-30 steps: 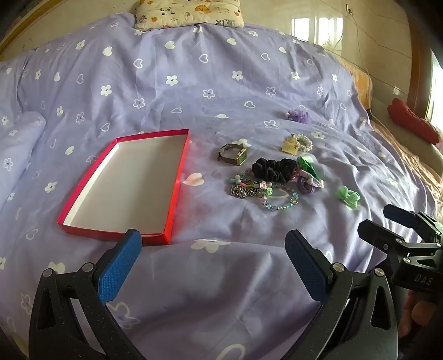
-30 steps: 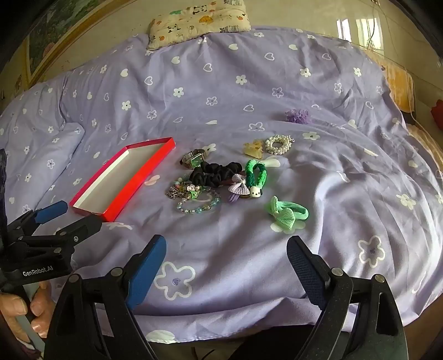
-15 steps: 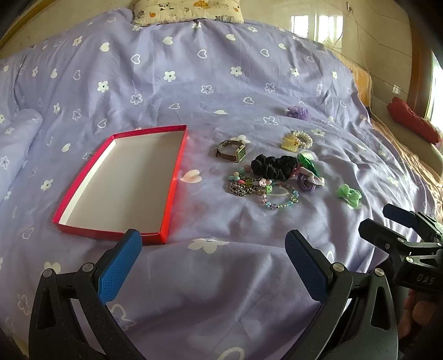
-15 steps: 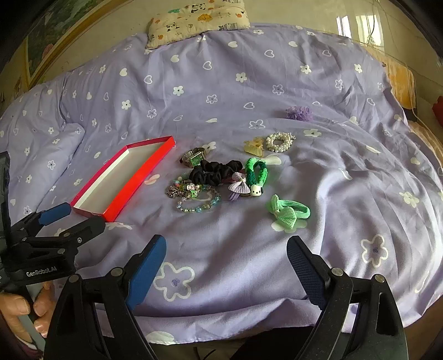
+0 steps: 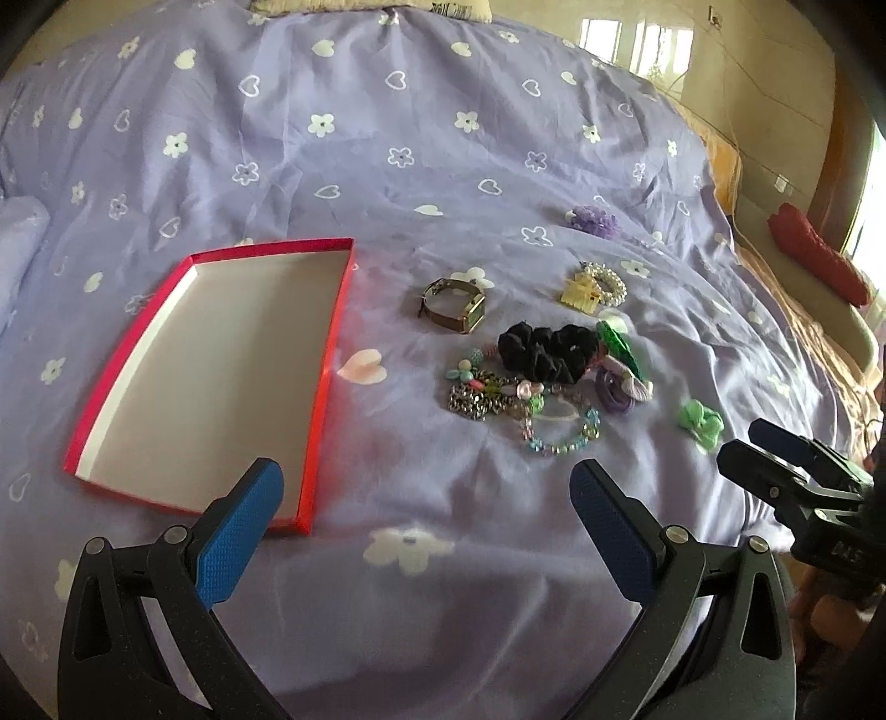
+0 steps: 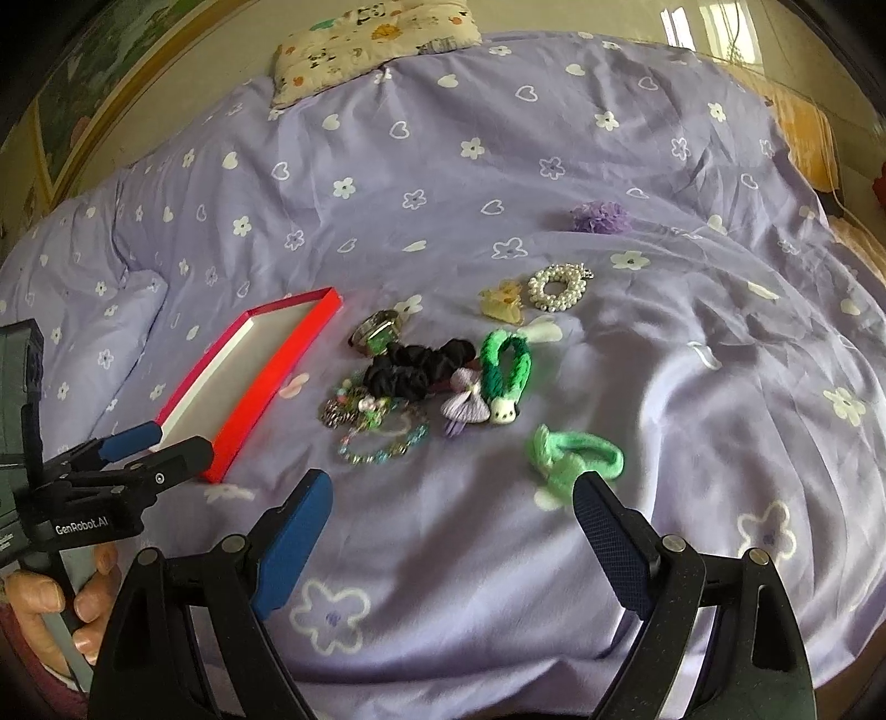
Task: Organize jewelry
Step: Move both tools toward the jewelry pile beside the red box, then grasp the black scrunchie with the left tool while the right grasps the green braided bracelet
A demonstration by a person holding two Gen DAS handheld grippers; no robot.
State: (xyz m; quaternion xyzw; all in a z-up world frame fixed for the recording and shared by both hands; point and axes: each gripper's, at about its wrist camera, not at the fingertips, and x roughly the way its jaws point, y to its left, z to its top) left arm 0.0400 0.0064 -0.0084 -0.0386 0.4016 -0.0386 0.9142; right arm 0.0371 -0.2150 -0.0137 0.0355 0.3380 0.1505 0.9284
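Observation:
An empty red box lid point(image 5: 166, 299) point(image 6: 266, 382) lies on the purple bedspread, left of a jewelry pile. The pile holds a watch point(image 5: 454, 304), a black scrunchie point(image 5: 545, 349) point(image 6: 412, 368), a beaded bracelet point(image 5: 559, 435) point(image 6: 382, 446), a pearl bracelet point(image 6: 556, 288), a yellow clip point(image 5: 578, 293), a dark green hair tie point(image 6: 504, 371) and a light green hair tie point(image 6: 576, 459). My left gripper point(image 5: 426, 531) is open and empty, short of the pile. My right gripper point(image 6: 454, 543) is open and empty, its right finger close to the light green hair tie.
A purple scrunchie point(image 6: 601, 217) lies apart, farther back. A patterned pillow point(image 6: 371, 47) sits at the head of the bed. A red cushion point(image 5: 819, 260) rests off the bed's right side. The bedspread point(image 6: 692, 387) has folds and wrinkles.
Both grippers have moved forward toward the jewelry; the box and pile appear nearer and lower in both views. Both stay open and empty.

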